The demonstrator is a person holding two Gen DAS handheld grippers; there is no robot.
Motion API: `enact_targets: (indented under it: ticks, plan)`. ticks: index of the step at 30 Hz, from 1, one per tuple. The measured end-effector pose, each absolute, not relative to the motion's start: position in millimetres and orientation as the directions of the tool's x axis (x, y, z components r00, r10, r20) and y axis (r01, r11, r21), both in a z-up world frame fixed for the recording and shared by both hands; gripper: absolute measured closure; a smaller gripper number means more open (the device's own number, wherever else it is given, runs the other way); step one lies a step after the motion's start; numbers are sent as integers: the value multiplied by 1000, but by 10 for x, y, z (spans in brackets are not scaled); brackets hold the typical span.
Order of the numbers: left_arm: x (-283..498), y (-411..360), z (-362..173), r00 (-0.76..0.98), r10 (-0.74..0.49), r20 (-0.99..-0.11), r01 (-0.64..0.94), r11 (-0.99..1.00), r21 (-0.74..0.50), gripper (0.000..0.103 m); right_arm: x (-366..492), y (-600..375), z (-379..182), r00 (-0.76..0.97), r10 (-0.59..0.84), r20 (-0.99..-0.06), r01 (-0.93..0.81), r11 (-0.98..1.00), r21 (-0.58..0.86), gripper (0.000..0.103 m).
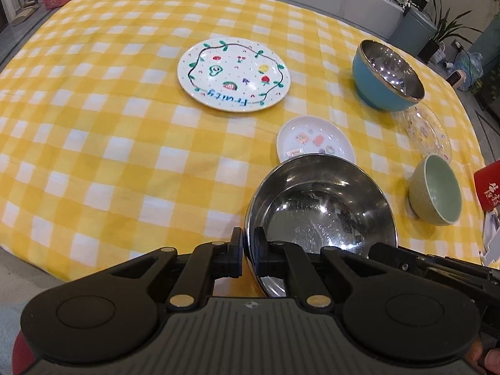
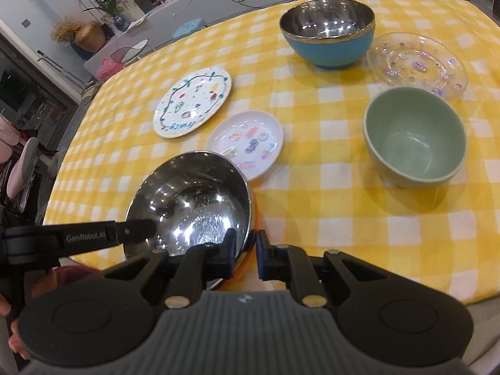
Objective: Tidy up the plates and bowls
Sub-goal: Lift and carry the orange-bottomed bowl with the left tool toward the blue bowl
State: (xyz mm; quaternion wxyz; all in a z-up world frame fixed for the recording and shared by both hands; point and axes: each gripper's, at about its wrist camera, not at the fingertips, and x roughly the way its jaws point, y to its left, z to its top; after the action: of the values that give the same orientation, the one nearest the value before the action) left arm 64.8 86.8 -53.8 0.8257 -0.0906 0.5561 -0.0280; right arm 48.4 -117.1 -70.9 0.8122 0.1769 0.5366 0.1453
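A steel bowl (image 1: 322,215) (image 2: 193,200) sits near the table's front edge. My left gripper (image 1: 248,250) is shut on its left rim. My right gripper (image 2: 245,251) is shut on its right rim. On the yellow checked cloth lie a fruit-painted white plate (image 1: 234,75) (image 2: 192,106), a small white dish (image 1: 315,139) (image 2: 247,143), a blue steel-lined bowl (image 1: 387,75) (image 2: 328,31), a clear glass plate (image 1: 428,129) (image 2: 417,64) and a green bowl (image 1: 436,193) (image 2: 415,137).
The table (image 1: 93,156) fills both views; its front edge runs just under the steel bowl. A red box (image 1: 489,187) stands at the right edge. Chairs, stools and a counter surround the table.
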Motion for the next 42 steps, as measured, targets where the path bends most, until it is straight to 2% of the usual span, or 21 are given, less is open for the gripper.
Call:
enact_targets:
  ticks: [12, 27, 42]
  plan:
    - [876, 941, -609, 432, -205, -879, -145, 945, -292, 95, 851, -1234, -762, 412, 392, -822, -1, 903, 430, 93]
    - [642, 1057, -515, 418, -168, -893, -120, 964, -238, 95, 606, -1163, -712, 390, 467, -794, -60, 873, 484, 94]
    - [638, 1013, -556, 410, -155, -899, -92, 973, -210, 95, 562, -1143, -683, 399, 456, -796, -99, 884, 457, 93]
